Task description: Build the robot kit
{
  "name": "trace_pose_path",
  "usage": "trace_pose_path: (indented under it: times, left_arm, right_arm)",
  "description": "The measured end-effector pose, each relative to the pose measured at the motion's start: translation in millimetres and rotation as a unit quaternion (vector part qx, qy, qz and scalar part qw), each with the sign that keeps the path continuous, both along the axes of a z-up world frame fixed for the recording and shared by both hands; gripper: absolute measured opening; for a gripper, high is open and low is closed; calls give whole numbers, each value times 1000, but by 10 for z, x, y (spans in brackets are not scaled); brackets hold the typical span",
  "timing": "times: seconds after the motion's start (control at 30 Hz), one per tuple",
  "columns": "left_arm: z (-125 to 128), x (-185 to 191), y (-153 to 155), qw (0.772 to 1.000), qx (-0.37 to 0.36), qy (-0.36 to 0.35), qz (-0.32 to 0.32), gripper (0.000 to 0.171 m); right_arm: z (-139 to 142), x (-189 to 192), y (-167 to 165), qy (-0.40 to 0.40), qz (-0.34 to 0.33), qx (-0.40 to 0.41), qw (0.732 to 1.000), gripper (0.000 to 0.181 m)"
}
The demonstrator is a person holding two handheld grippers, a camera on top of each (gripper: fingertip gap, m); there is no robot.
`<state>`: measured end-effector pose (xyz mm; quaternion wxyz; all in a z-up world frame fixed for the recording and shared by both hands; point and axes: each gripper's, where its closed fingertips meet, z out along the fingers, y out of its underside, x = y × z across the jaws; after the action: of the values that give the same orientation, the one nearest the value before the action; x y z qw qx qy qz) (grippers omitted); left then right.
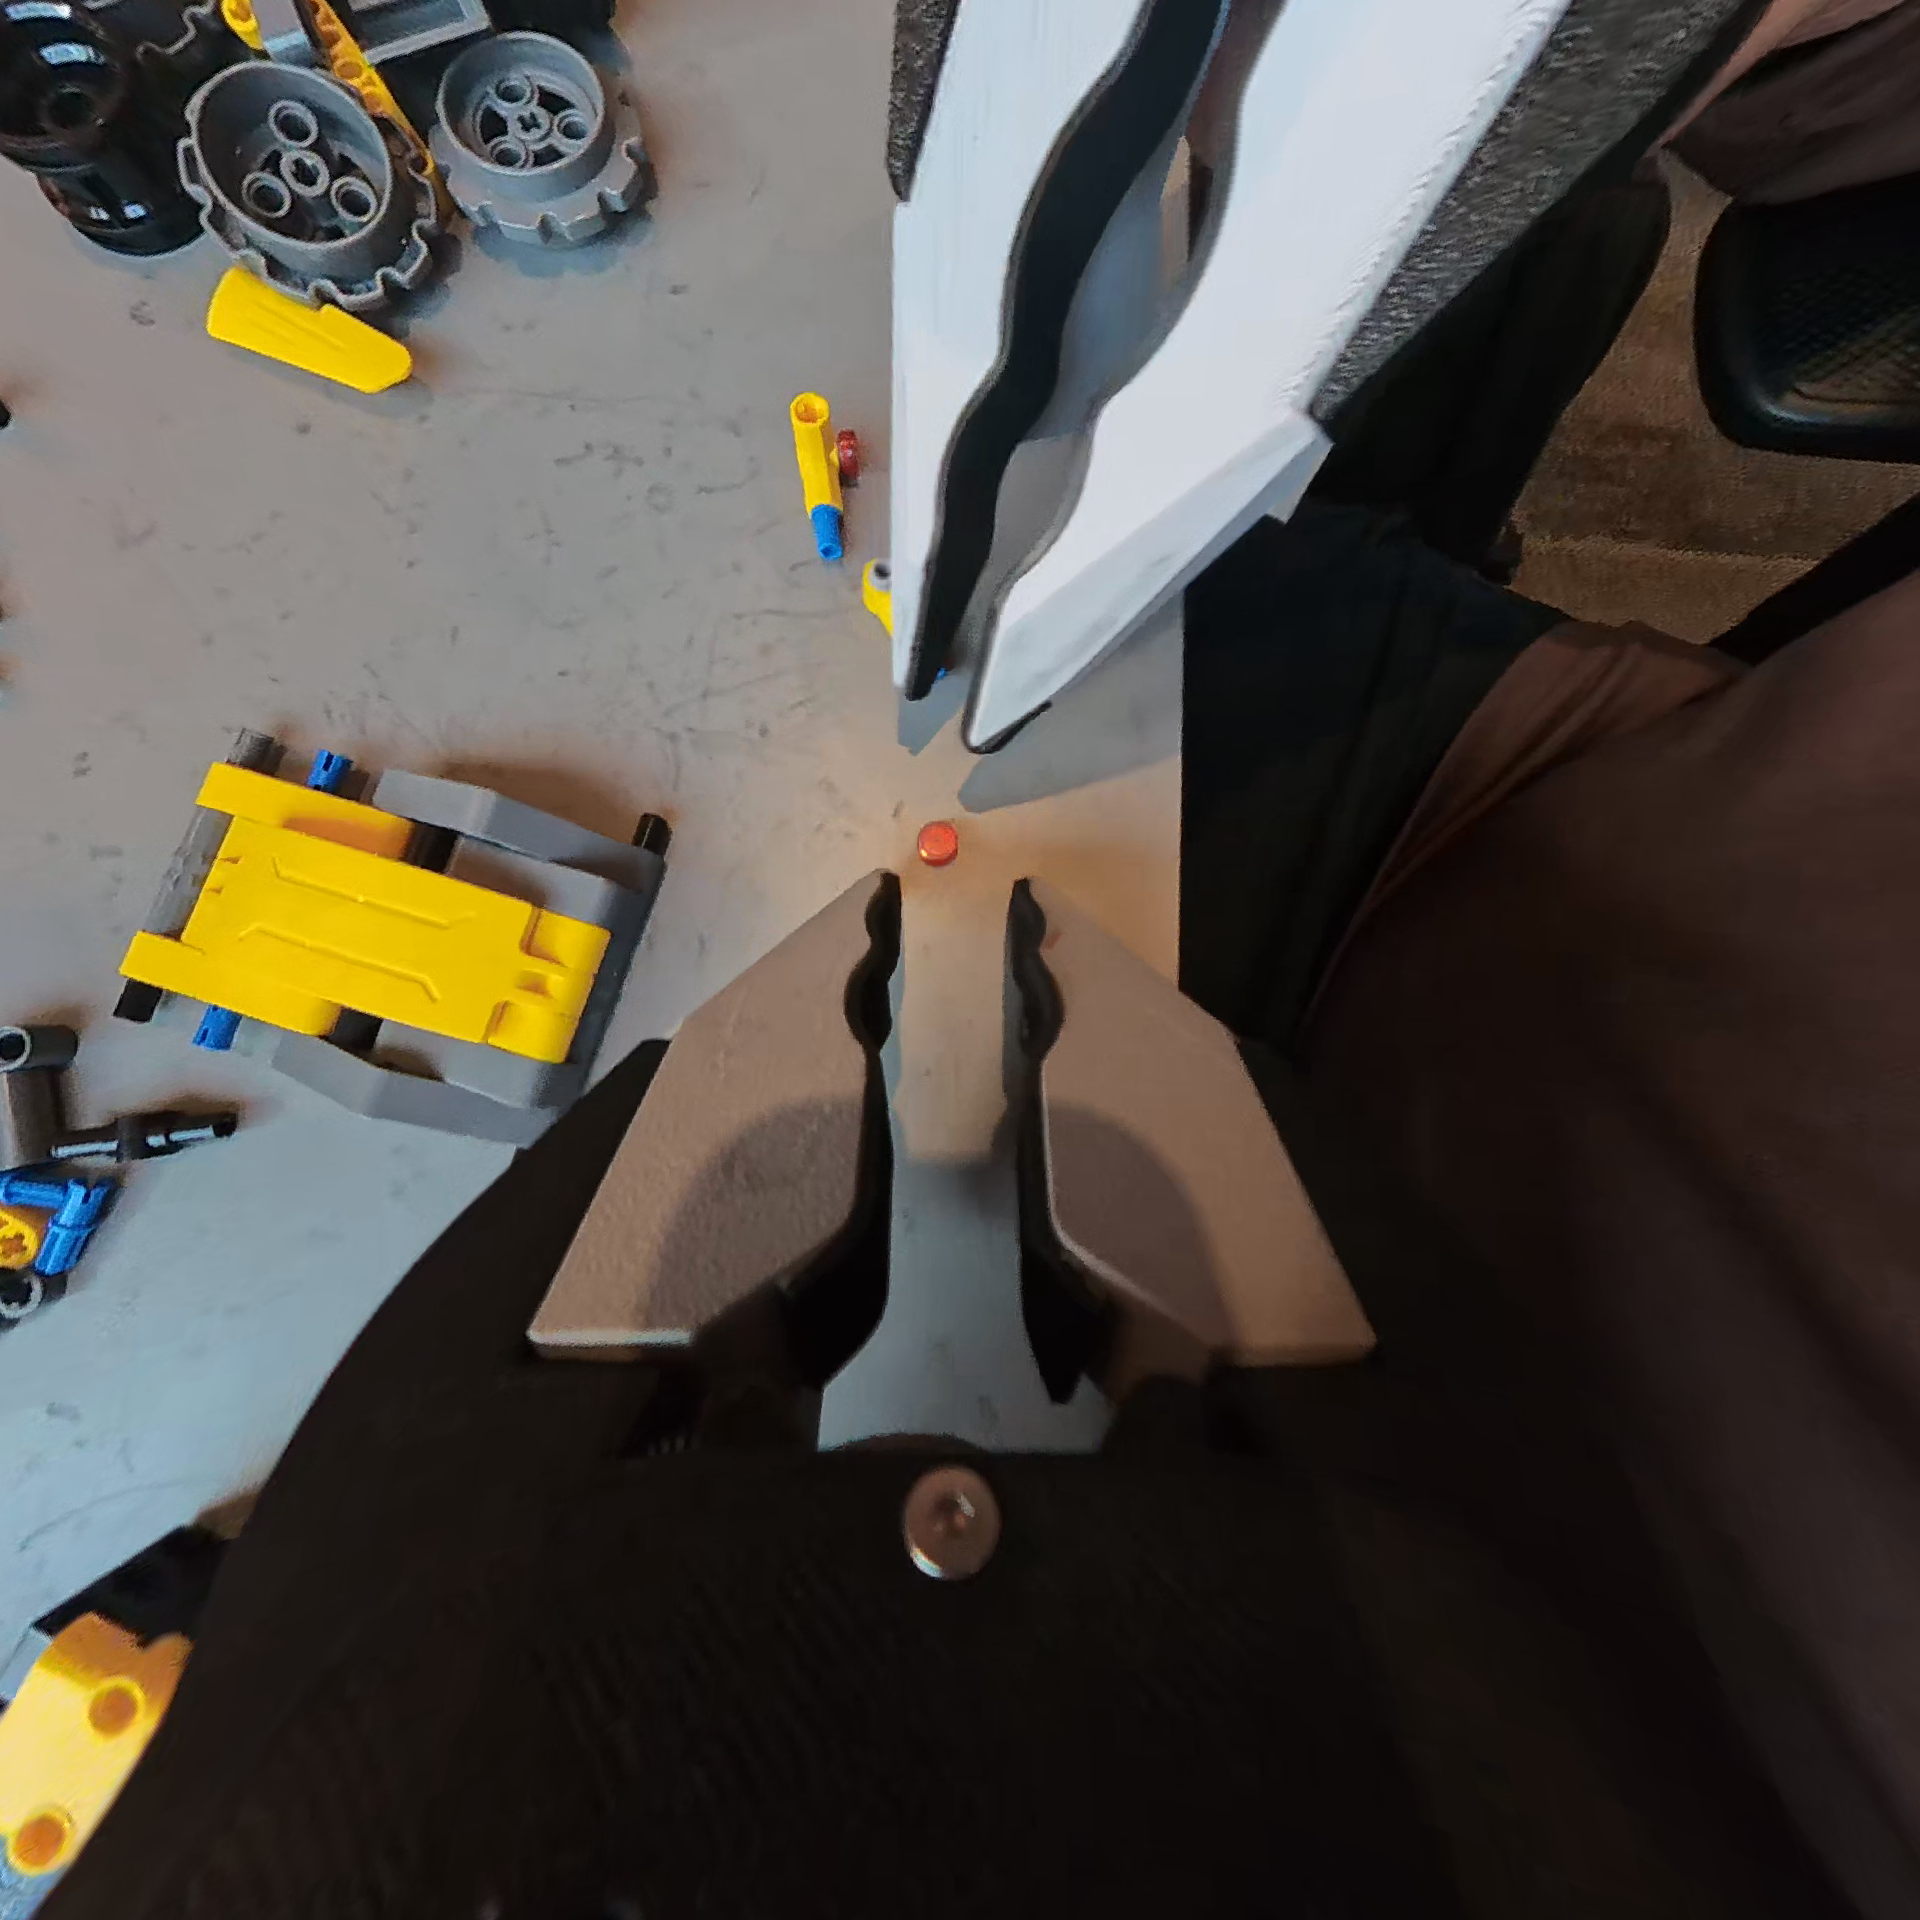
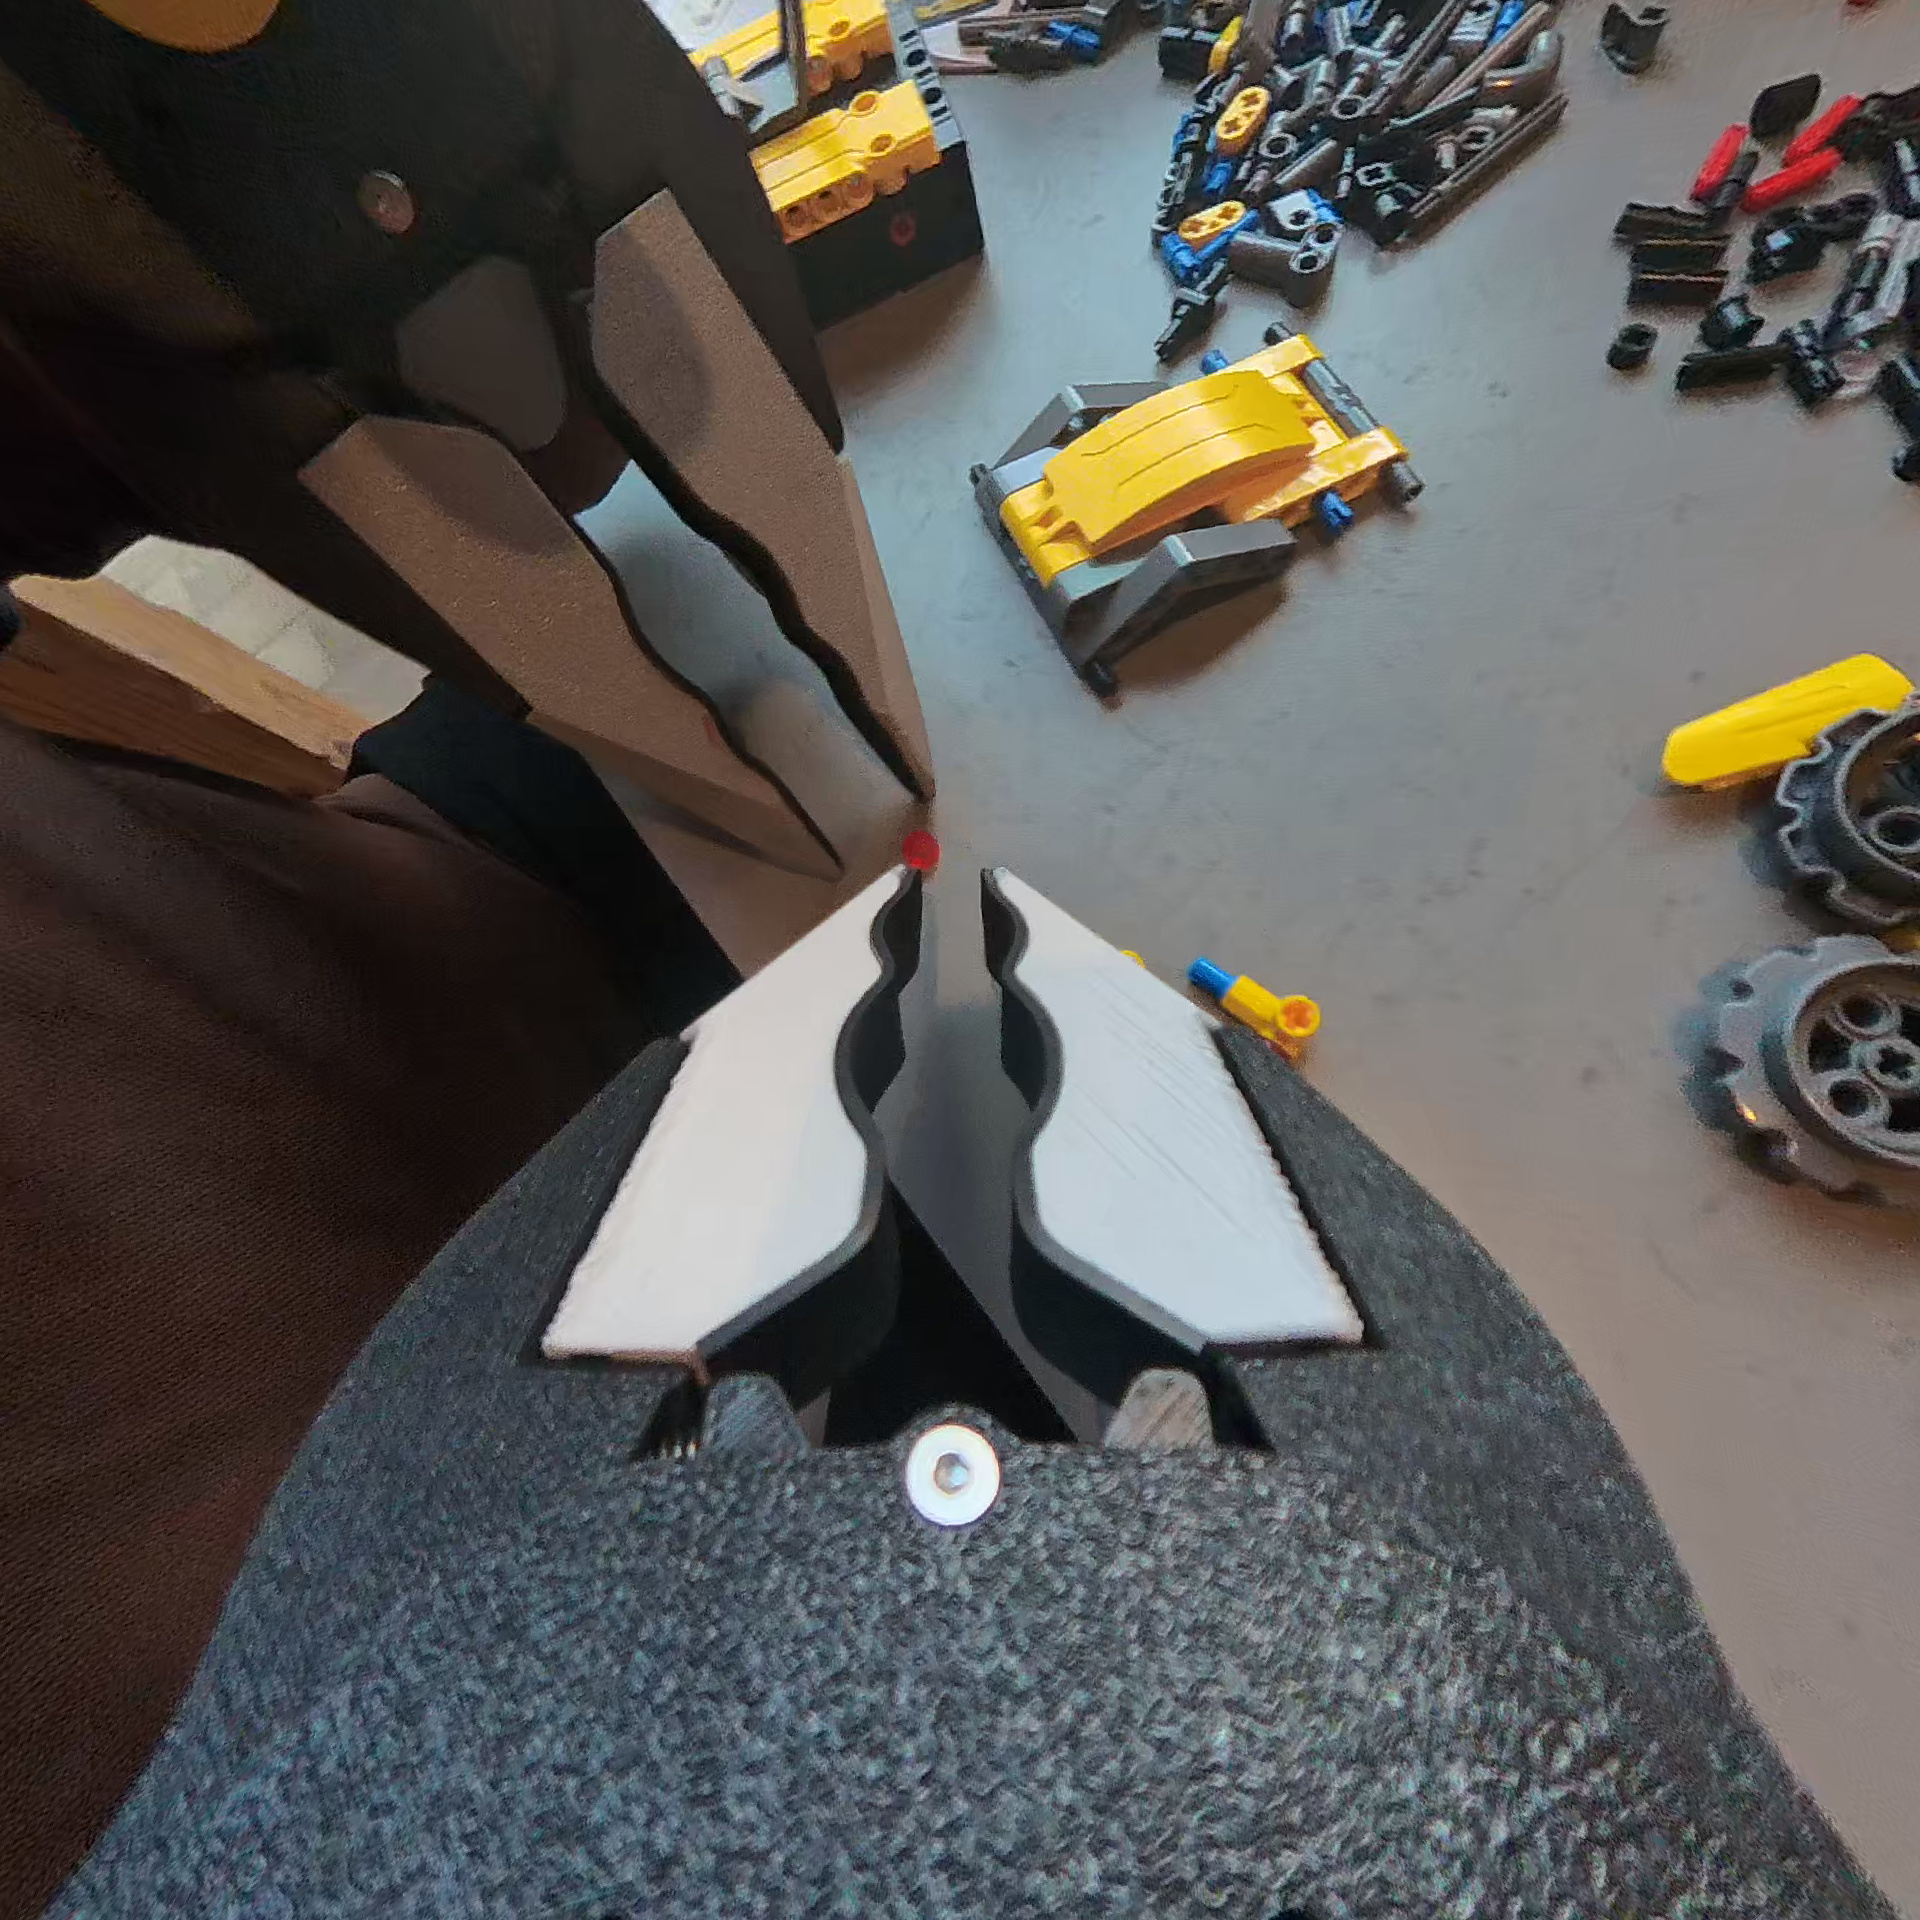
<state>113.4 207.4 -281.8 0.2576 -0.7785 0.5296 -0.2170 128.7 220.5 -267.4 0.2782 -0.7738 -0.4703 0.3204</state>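
Observation:
A small red round piece (image 1: 937, 842) lies on the grey table near its edge, and it also shows in the right wrist view (image 2: 920, 849). My left gripper (image 1: 954, 885) has tan fingers, is open and empty, and its tips are just short of the red piece. My right gripper (image 2: 951, 875) has white fingers, is open by a narrow gap and is empty. Its left fingertip (image 2: 906, 878) is right beside the red piece. The two grippers point at each other across the piece. The right gripper (image 1: 961, 712) shows from above in the left wrist view, the left gripper (image 2: 881, 831) at upper left in the right wrist view.
A yellow and grey building-toy assembly (image 1: 374, 935) (image 2: 1195, 488) lies further in on the table. Two grey toothed wheels (image 1: 301, 177) (image 2: 1829, 1060), a yellow panel (image 1: 307, 332), a yellow pin with a blue end (image 1: 816, 468) and a pile of loose pieces (image 2: 1351, 135) lie around. A person's dark clothing (image 1: 1558, 1143) is beyond the table edge. My two grippers' fingertips are within a few centimetres of each other.

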Motion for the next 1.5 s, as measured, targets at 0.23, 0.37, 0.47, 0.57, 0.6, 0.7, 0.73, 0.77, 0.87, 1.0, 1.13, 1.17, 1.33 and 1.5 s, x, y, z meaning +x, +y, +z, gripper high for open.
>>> trace_pose_path:
  times: [0.23,0.37,0.47,0.57,0.6,0.7,0.73,0.77,0.87,1.0,1.13,1.17,1.33,1.5]
  left_arm:
    - [6,-139,-38,1000,-2,-15,25,20]
    - [8,-186,-56,999,-3,-23,31,19]
    - [9,-202,-62,999,-5,-27,32,18]
    - [9,-205,-58,999,-4,-28,32,18]
    - [10,-205,-58,999,-4,-29,32,18]
    - [10,-205,-57,999,-5,-31,32,18]
    - [9,-205,-58,999,-5,-32,32,18]
    - [10,-207,-57,999,-5,-32,32,17]
    - [9,-213,-49,999,-5,-33,33,17]
    - [9,-208,-41,999,-5,-35,34,17]
    - [11,-148,-21,999,-4,-40,31,17]
    - [11,-115,-7,999,-1,-42,29,17]
    - [1,116,106,999,17,-47,18,17]
    - [-3,327,191,998,19,-51,8,18]
  right_arm:
    - [-71,-111,-65,-43,44,57,996,10]
    - [-69,-154,-79,-45,57,68,995,12]
    - [-102,-167,-51,-61,61,82,993,15]
    - [-137,-184,-46,-72,65,86,992,15]
    - [-143,-188,-49,-74,66,86,991,15]
    - [-151,-198,-59,-74,70,85,991,9]
    - [-151,-202,-63,-74,70,84,991,7]
    - [-150,-202,-61,-74,69,84,991,7]
    - [-141,-200,-62,-75,70,91,991,7]
    - [-113,-169,-71,-74,67,95,990,6]
    - [-58,-31,0,-73,45,99,991,6]
    - [-36,33,45,-72,35,99,992,7]
    - [87,379,276,-52,-25,86,995,6]
    - [130,484,287,-35,-37,76,996,6]
